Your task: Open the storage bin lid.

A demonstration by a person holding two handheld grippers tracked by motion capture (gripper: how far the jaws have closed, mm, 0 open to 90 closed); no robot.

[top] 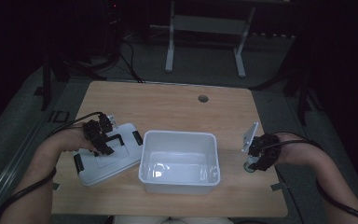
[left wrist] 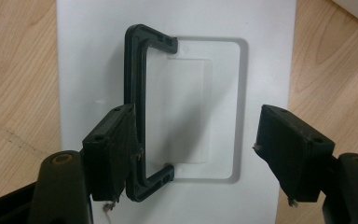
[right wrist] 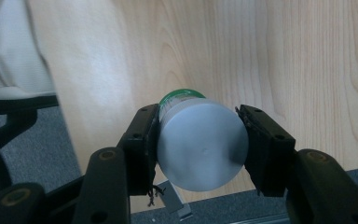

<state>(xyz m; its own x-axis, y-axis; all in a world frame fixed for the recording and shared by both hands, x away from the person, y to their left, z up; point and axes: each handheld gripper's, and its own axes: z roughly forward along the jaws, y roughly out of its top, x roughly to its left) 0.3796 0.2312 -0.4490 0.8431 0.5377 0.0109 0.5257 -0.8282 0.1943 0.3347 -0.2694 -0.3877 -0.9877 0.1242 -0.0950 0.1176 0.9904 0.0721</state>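
The white bin [top: 179, 161] stands open and empty near the middle of the counter's [top: 168, 105] near edge, and its white lid [top: 107, 156] lies off it, flat on the counter toward the near left corner with one edge just beside, perhaps leaning on, the bin's left wall. So the uncovering looks done, while the filling has, by my judgement, only begun: nothing lies in the bin yet. The right gripper [right wrist: 198, 140] is at the counter's right edge with its fingers [right wrist: 142, 140] pinching a small jar [right wrist: 200, 147] by its sides; the right gripper view shows a grey round end facing the camera and a green rim at the far end, with wood grain beyond it. In the high view the jar [top: 251, 166] sits low under the right gripper [top: 261, 158], and I cannot tell whether it is touching the counter or just off it. What seems left is to carry the jar over the bin's right wall, let it go inside, then set the lid back. The left gripper [left wrist: 196, 149] hovers over the lid with its fingers [left wrist: 109, 156] spread: one finger is against the black handle [left wrist: 137, 112], the other well apart from it, so nothing is clamped. In the high view the left gripper [top: 100, 133] rests at that handle. Little blocks the way; only the bin's right wall lies between jar and bin. A cable hole [top: 203, 98] marks the far edge, and a white frame [top: 205, 37] stands on the floor beyond.
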